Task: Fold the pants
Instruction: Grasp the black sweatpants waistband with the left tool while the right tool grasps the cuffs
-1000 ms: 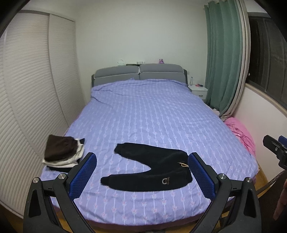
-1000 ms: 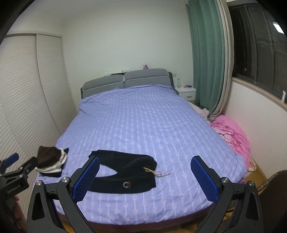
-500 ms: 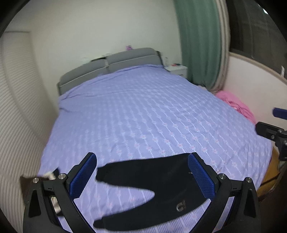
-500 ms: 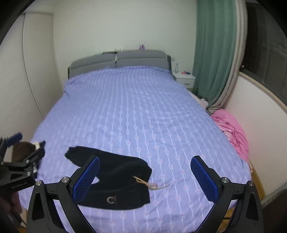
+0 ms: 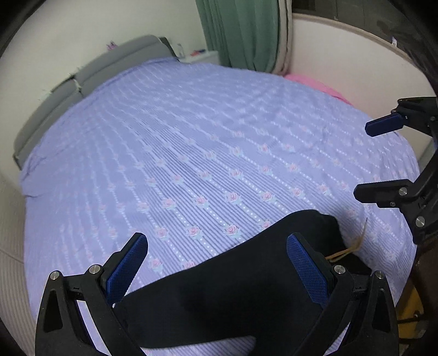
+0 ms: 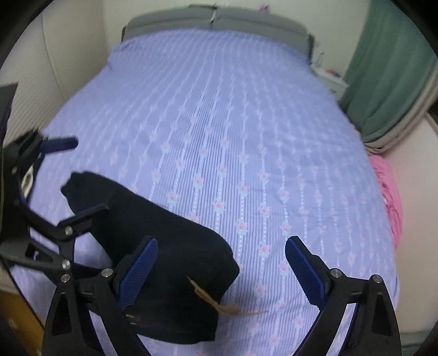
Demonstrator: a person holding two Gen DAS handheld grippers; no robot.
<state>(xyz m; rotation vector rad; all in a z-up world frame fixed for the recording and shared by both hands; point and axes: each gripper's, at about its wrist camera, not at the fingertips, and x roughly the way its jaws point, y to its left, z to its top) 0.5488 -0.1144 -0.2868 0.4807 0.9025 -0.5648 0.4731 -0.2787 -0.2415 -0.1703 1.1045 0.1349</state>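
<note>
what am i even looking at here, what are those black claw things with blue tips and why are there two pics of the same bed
Those claws are hand-held grippers, one in each of a person's hands; no robot arm is involved. Each carries a wide-angle camera looking forward along its two blue-padded fingers, so there are two pictures: one from the left gripper, one from the right gripper. Each gripper also shows at the edge of the other's picture. On the purple flowered bedspread lie black pants with a tan drawstring at the waist. Both grippers are open, hovering over the pants and holding nothing. Behind are a grey headboard, a green curtain and pink bedding beside the bed.
</note>
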